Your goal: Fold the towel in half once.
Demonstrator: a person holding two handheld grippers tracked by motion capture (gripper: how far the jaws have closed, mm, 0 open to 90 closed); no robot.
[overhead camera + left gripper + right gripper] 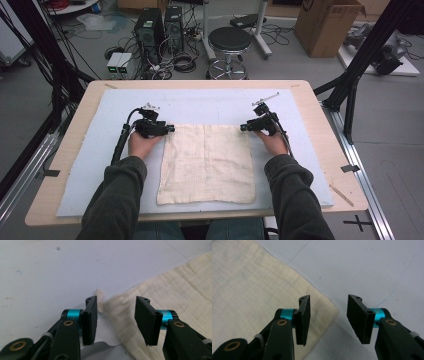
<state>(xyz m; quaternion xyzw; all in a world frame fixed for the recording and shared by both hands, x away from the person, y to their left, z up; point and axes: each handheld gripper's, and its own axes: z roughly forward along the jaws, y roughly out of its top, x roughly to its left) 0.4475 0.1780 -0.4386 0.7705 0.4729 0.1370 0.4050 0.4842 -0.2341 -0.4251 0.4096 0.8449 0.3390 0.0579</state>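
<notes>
I have both grippers at the far corners of the cloth (207, 162), which lies flat on the pale blue mat (90, 165) in the middle of the table (310, 107), its far edge running left to right between my two hands. The left gripper (170, 128) points right at the far left corner, and in the left gripper view that corner sits right between the spread jaws, slightly lifted, with a small woven tab (100, 298) poking out against the left jaw. The right gripper (243, 127) points left at the far right corner; in the right gripper view its jaws are also released, holding nothing, and the corner tip (332, 311) lies just inside the gap, nearer the left jaw. So each hand is equally close to its own corner, and the cloth stretches away from both toward me. It looks like a cream, soft, loosely woven square with a faint grid; I cannot quite tell whether it is one layer or two.
</notes>
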